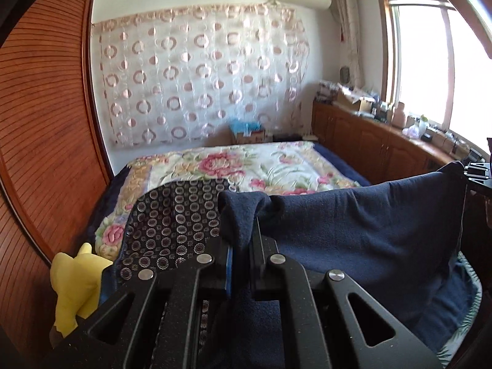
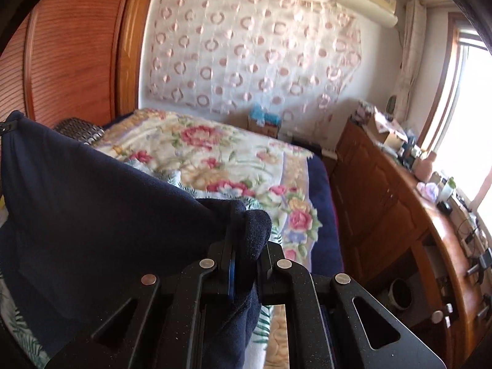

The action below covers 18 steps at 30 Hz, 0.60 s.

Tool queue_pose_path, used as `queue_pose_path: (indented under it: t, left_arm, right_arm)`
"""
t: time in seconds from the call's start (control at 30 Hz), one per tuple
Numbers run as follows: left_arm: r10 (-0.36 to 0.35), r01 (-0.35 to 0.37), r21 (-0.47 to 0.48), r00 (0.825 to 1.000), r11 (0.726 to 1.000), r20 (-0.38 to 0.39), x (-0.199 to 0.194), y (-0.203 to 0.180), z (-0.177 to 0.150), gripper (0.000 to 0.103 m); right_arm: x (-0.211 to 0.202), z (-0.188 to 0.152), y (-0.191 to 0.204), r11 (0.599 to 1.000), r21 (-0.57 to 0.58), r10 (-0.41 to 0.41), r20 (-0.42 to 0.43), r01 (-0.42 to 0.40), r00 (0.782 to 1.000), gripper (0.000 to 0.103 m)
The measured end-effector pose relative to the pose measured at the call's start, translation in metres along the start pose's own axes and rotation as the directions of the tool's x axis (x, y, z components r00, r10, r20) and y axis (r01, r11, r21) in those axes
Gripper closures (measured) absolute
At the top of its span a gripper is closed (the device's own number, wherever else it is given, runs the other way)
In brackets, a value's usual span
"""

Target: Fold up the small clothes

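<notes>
Navy fleece, a small dark-blue garment (image 1: 353,224), is stretched in the air between my two grippers above the bed (image 1: 246,166). My left gripper (image 1: 241,246) is clamped on one bunched corner of it; the jaws stand nearly together with a fold of the cloth pinched between them, and the fabric rolls up over the fingertips. My right gripper (image 2: 247,246) is clamped the same way on the opposite corner. In the left wrist view the top edge of the cloth runs from my left grip across to the right-hand edge of frame, where a bit of the other gripper shows; the right wrist view mirrors this. The cloth sags in the middle, and its lower part hangs down toward the floral blanket (image 2: 215,153); I cannot tell whether the hem touches the bed. No crease or doubled layer shows, so I judge folding not yet begun: the garment is picked up and spread, nothing more. Left to do, as I read it: lay it flat on the blanket, make the folds, release. A dark patterned piece of cloth (image 1: 172,215) lies on the bed just beyond my left gripper, and something yellow (image 1: 77,279) sits low at the left; either may be further clothes waiting, though I cannot confirm that.
</notes>
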<state>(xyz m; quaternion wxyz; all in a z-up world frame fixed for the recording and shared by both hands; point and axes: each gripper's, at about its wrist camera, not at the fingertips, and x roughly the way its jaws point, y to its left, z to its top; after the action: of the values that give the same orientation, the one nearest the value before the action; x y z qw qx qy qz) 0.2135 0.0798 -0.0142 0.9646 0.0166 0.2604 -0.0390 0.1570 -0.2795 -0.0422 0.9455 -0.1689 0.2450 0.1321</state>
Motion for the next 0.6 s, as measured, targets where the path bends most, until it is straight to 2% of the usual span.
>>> queue_pose_path:
  t: [0.13,0.23,0.3,0.33,0.37,0.4,0.43,0.5,0.57,0.6]
  left_arm:
    - [0.022,-0.021,0.025,1.0,0.999,-0.018,0.014,-0.009,0.007,0.095]
    - [0.036,-0.035,0.032,0.999,0.999,-0.029,0.019,-0.012,0.013,0.093]
    - [0.027,-0.025,0.031,0.999,0.999,-0.04,0.023,-0.012,0.017,0.087]
    - [0.016,-0.015,0.028,0.999,0.999,-0.043,0.022,-0.011,0.017,0.084]
    - [0.009,-0.008,0.024,0.999,1.0,-0.042,0.019,-0.01,0.018,0.074]
    - [0.004,-0.003,0.021,0.999,1.0,-0.036,0.015,-0.01,0.017,0.061]
    - [-0.001,0.002,0.018,1.0,1.0,-0.03,0.013,-0.009,0.017,0.055]
    - [-0.02,0.02,0.009,0.999,1.0,-0.026,0.003,-0.008,0.014,0.035]
    - [-0.042,0.042,0.001,0.999,0.999,-0.028,-0.008,-0.008,0.009,0.024]
    - [-0.047,0.048,0.001,0.998,0.999,-0.028,-0.014,-0.008,0.004,0.024]
  right_arm:
    - [0.039,0.008,0.01,1.0,0.021,0.002,-0.026,-0.001,1.0,0.094]
    - [0.055,0.024,0.001,0.998,0.064,-0.007,-0.046,0.01,0.999,0.094]
    - [0.062,0.031,-0.005,0.993,0.115,-0.003,-0.066,0.011,0.998,0.094]
    - [0.063,0.034,-0.01,0.99,0.139,0.006,-0.072,0.004,0.997,0.087]
    - [0.061,0.036,-0.013,0.987,0.16,0.009,-0.076,0.003,0.997,0.076]
    - [0.059,0.036,-0.013,0.985,0.17,0.005,-0.079,0.009,0.997,0.071]
    - [0.05,0.035,-0.015,0.985,0.171,0.005,-0.077,0.008,0.997,0.065]
    - [0.042,0.029,-0.014,0.985,0.17,0.017,-0.068,-0.005,0.998,0.061]
    - [0.034,0.019,-0.013,0.985,0.173,0.032,-0.063,-0.02,0.997,0.059]
    - [0.028,0.012,-0.012,0.982,0.183,0.045,-0.056,-0.034,0.997,0.059]
